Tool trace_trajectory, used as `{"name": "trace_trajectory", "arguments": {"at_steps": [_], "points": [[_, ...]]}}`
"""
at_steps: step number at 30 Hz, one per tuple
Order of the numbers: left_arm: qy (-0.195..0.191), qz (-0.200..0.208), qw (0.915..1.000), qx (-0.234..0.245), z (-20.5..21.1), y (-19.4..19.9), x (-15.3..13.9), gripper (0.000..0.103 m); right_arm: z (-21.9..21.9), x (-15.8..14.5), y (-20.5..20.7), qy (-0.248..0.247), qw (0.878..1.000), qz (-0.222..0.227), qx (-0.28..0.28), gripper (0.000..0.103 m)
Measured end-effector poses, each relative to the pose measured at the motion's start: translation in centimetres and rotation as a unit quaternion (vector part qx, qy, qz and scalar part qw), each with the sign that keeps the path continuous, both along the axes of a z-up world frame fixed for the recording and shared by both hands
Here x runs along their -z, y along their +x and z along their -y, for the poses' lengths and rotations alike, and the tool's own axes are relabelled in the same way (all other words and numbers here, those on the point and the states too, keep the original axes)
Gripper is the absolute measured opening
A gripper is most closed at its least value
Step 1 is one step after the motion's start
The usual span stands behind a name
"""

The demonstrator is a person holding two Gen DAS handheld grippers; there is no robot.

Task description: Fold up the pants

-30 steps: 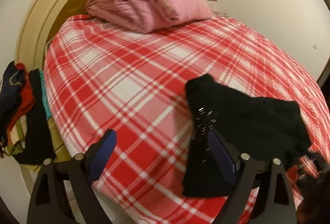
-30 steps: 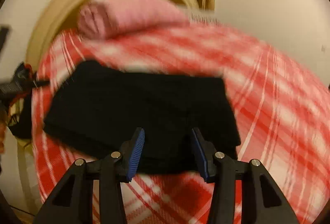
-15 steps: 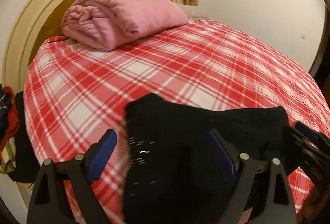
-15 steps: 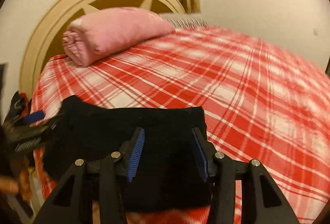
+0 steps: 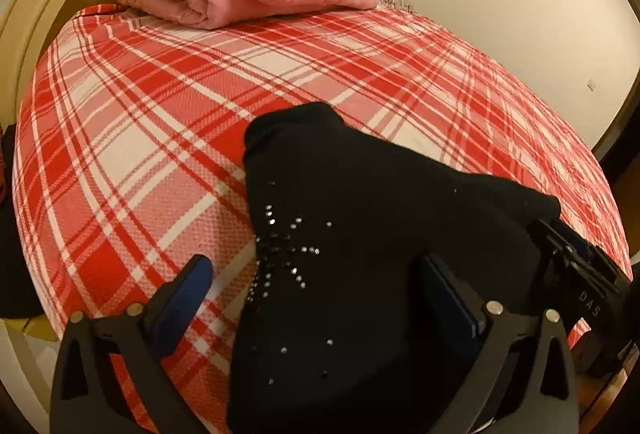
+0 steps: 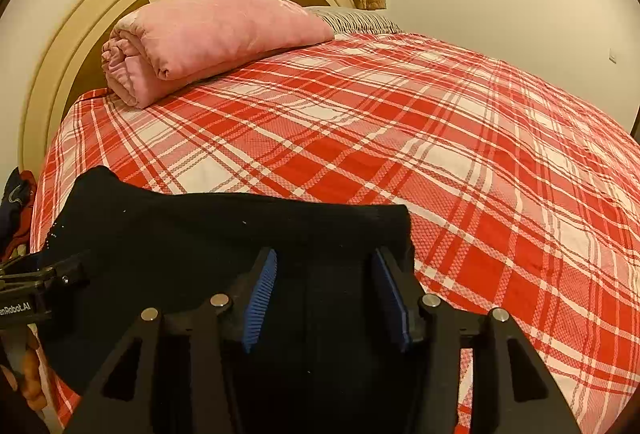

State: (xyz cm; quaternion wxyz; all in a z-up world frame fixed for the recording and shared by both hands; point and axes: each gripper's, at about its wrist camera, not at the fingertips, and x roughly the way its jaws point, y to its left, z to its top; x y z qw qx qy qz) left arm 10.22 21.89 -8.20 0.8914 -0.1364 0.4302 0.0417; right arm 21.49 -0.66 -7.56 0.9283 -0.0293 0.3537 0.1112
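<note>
The right claw (image 5: 576, 266) has white letters "DAS" on its side, and the rest is cut off. In the right view, the left claw (image 6: 40, 280) shows "enRobot.AI", with the start cut off at the edge. The black pants (image 5: 360, 234) lie folded on the near part of the bed (image 5: 160, 114), which has a red and white check cover. Small shiny dots sit on the cloth. The near end of the pants is hidden under the claws. Both claws are open wide, with the pants lying between their blue pads (image 6: 260, 290) but not pinched. A rolled pink blanket (image 6: 208, 38) sits far back by the headboard (image 6: 80, 46). Some clothes (image 6: 16, 202) at the far left are hard to make out.
</note>
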Motion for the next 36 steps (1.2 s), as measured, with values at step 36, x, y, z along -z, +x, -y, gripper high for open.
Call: {"name": "trace_trajectory", "arguments": {"at_steps": [36], "points": [[0.199, 0.151, 0.9682, -0.001, 4.1, -13.5, -9.8, 0.103, 1.4, -9.5, -21.3, 0.087, 0.986, 0.134, 0.052, 0.072]]}}
